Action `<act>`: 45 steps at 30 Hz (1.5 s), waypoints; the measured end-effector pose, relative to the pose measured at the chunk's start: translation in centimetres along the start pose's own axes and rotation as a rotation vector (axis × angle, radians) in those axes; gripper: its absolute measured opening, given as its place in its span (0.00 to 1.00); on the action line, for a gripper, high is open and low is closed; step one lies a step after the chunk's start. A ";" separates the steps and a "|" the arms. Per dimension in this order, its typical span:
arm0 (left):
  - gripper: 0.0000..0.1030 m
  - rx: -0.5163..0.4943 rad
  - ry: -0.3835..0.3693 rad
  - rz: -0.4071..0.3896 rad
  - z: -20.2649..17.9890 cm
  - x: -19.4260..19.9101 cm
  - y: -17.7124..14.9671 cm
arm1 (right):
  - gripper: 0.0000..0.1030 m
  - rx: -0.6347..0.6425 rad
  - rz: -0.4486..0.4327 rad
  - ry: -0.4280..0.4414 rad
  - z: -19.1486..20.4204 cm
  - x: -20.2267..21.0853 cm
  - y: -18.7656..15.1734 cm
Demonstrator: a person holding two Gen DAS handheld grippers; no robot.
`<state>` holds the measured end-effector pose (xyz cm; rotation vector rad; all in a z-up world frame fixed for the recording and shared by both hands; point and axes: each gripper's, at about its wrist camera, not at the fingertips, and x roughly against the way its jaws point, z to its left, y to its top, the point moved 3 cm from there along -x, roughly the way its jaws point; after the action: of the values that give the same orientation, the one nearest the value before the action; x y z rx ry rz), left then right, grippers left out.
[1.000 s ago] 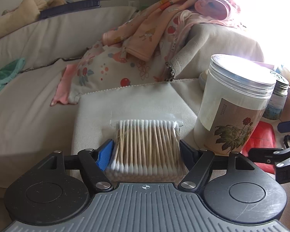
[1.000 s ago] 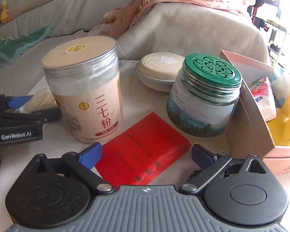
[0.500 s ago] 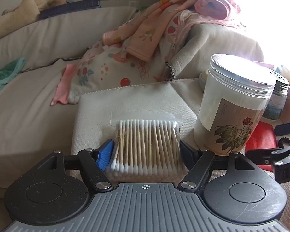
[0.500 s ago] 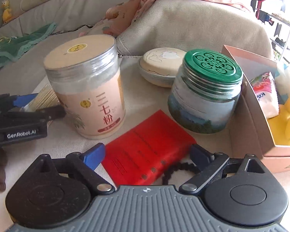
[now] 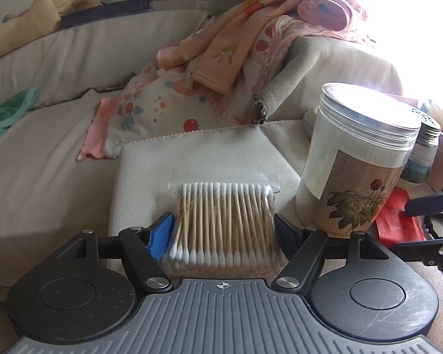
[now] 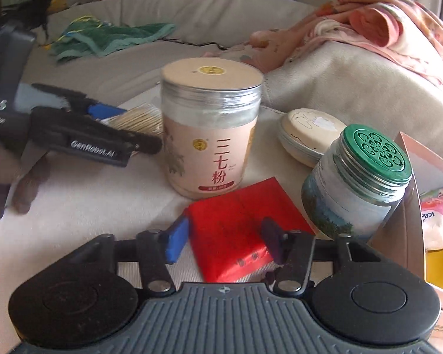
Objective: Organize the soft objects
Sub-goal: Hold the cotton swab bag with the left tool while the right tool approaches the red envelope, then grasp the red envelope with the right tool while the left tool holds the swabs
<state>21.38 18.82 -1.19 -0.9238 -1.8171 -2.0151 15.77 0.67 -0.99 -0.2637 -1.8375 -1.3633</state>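
Note:
My left gripper [image 5: 221,230] is shut on a clear bag of cotton swabs [image 5: 221,203], which rests on a beige cushion [image 5: 192,159]. It also shows in the right wrist view as the left gripper [image 6: 136,125] with the swabs [image 6: 138,116] between its fingers. My right gripper [image 6: 224,228] has its jaws closing around the near end of a flat red packet [image 6: 233,212]. The blue pad is at the packet's left edge and the dark finger lies over its right part. Between those fingers, the left wrist view shows the red packet [image 5: 395,221] and a black beaded hair tie [image 5: 438,221].
A tall jar [image 6: 209,135] stands just behind the packet, with a green-lidded jar [image 6: 360,183] to its right and a round tin [image 6: 307,135] behind. A pink box [image 6: 410,162] holding packets is at far right. Clothes [image 5: 251,47] drape the sofa arm; a green towel [image 6: 109,38] lies behind.
The right gripper's jaws have narrowed from wide apart onto the red packet, and its view has rolled and shifted. The left gripper and the swab bag have stayed still.

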 end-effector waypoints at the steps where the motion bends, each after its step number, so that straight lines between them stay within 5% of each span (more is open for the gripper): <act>1: 0.75 0.000 0.000 0.000 0.0 0.0 0.0 | 0.43 -0.015 0.013 0.001 -0.3 0.3 0.0; 5: 0.75 0.000 0.001 0.000 0.0 0.0 0.0 | 0.43 -0.137 0.048 -0.075 -1.9 1.0 -0.5; 10: 0.75 0.000 0.001 0.000 0.0 0.0 0.0 | 0.77 -0.283 0.050 -0.054 -3.2 1.0 0.1; 13: 0.75 0.001 0.000 0.000 0.0 0.0 0.0 | 0.81 -0.359 0.081 -0.021 -4.1 -1.4 0.7; 16: 0.75 0.002 -0.002 -0.001 -0.1 0.0 0.0 | 0.97 -0.357 0.034 -0.022 -3.6 -2.8 1.2; 19: 0.75 0.004 -0.003 -0.001 0.0 -0.1 0.0 | 1.00 -0.230 -0.006 -0.044 -1.8 -3.5 1.0; 24: 0.75 0.004 -0.004 -0.001 0.0 -0.1 0.0 | 0.86 -0.124 -0.020 0.001 -1.4 -3.1 1.0; 33: 0.75 -0.012 -0.014 0.022 0.2 -0.2 0.2 | 0.53 -0.215 0.068 -0.017 -3.5 -1.1 0.2; 35: 0.73 -0.001 -0.009 0.029 0.2 -0.1 0.3 | 0.42 -0.237 0.080 -0.029 -3.8 -0.9 0.4; 37: 0.71 0.017 -0.005 0.036 0.3 0.2 0.4 | 0.09 -0.250 0.091 -0.041 -4.3 -0.7 0.5; 45: 0.70 0.033 0.069 -0.011 0.4 2.6 3.4 | 0.09 -0.250 0.070 0.064 -6.0 2.0 3.2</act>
<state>21.57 19.18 3.11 -0.8266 -1.8169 -1.9911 19.30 -3.88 3.14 -0.4048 -1.5908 -1.5344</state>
